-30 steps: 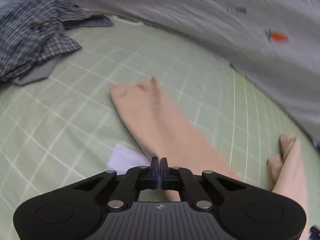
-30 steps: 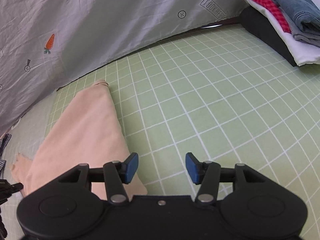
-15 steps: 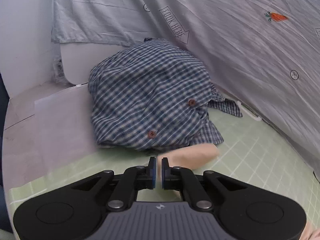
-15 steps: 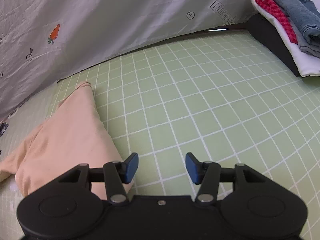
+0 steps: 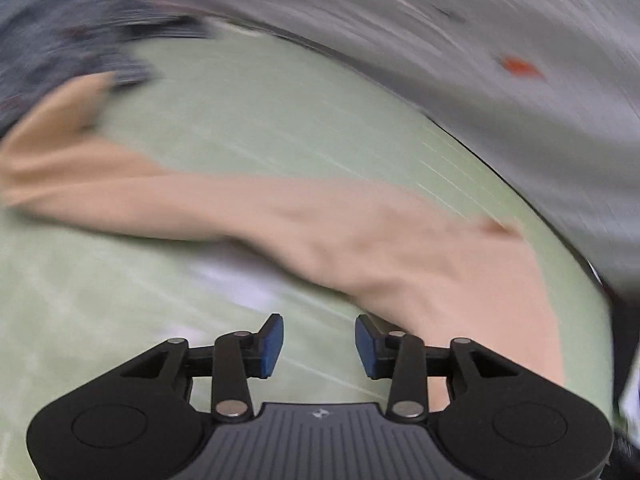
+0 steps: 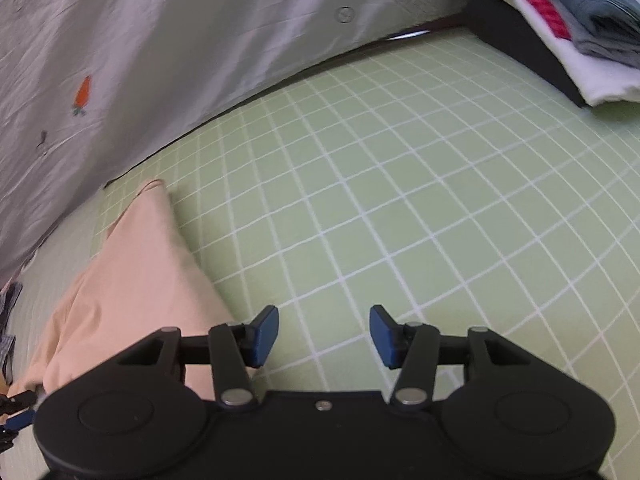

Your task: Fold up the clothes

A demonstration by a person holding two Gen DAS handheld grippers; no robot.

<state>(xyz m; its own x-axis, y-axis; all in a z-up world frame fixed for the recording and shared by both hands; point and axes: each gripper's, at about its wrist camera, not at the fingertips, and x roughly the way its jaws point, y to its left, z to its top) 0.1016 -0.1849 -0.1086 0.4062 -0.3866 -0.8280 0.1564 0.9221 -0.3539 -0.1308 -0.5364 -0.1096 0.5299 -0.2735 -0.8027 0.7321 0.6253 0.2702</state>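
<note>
Your left tongs (image 5: pixel 319 342) have just been opening and now stand released with nothing between the blue pads, only the pale green white-gridded cloth (image 5: pixel 256 128) covering the desk below, while your right tongs (image 6: pixel 323 334) also hang released and empty over that grid. The soft peach-coloured fabric garment (image 5: pixel 328 224) lies stretched flat on the cloth just beyond the left tongs, blurred in that view, one end reaching the crumpled blue-and-white plaid shirt (image 5: pixel 68 36). In the right wrist view the garment lies left of the tongs, the grey carrot-printed sheet (image 6: pixel 160 60) hangs behind, and a stack of folded clothes (image 6: pixel 560 20) sits far right.
</note>
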